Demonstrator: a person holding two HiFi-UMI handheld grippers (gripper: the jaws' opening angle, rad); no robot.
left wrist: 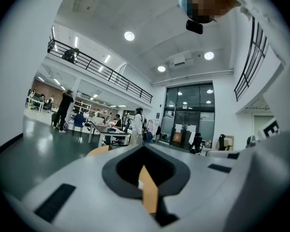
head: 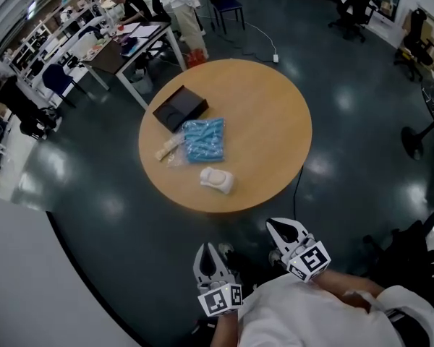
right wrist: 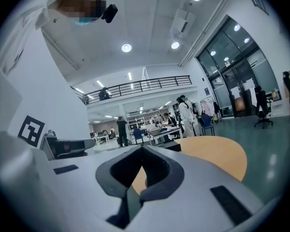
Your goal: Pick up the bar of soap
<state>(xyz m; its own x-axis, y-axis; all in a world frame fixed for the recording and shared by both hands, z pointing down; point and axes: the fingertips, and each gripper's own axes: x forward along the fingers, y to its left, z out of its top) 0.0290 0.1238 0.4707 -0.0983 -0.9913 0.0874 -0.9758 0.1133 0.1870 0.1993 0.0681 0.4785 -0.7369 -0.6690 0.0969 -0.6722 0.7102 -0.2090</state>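
Note:
On the round wooden table [head: 267, 121] a white rounded bar, seemingly the soap [head: 217, 180], lies near the front edge. Both grippers hang off the table, close to the person's body and well short of the soap. The left gripper [head: 208, 254] points at the table with its jaws together and nothing in them. So does the right gripper [head: 283, 228], a little further right. In the left gripper view the left gripper [left wrist: 144, 149] shows closed tips, with a sliver of table behind. In the right gripper view the right gripper [right wrist: 142, 150] is shut and empty, with the table [right wrist: 217, 158] ahead.
A blue packet [head: 203, 139], a clear bag with cream pieces [head: 168, 150] and a black box [head: 179, 108] lie on the table behind the soap. A cable [head: 298, 186] runs down by the table's right edge. Desks, chairs and people stand at the back of the dark floor.

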